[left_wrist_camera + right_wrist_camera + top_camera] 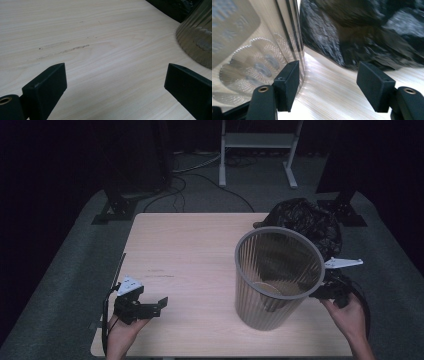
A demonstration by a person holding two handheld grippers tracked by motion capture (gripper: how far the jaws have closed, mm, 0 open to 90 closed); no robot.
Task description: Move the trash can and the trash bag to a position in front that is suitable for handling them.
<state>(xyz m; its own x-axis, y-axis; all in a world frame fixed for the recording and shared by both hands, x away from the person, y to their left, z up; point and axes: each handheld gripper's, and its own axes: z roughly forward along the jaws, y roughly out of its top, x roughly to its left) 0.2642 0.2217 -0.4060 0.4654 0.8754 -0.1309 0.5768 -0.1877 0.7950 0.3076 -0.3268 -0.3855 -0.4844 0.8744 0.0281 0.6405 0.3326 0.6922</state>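
A ribbed, see-through grey wastebasket (250,295) stands upright on the right half of the light wooden table (190,245). Behind it, at the table's far right edge, lies a crumpled black plastic bag (307,220). My right gripper (320,293) is held low beside the basket's right side. In the right gripper view it (328,75) is open, with its left jaw close against the basket wall (257,50) and the bag (367,32) beyond. My left gripper (155,306) is at the front left. It (115,75) is open over bare wood, with the basket (197,37) off to its right.
Faint dark scuff marks (72,48) cross the tabletop ahead of the left gripper. Beyond the table on the grey carpet are a white desk frame (257,140), black stand feet (117,207) and loose cables (200,177). Surroundings are dark.
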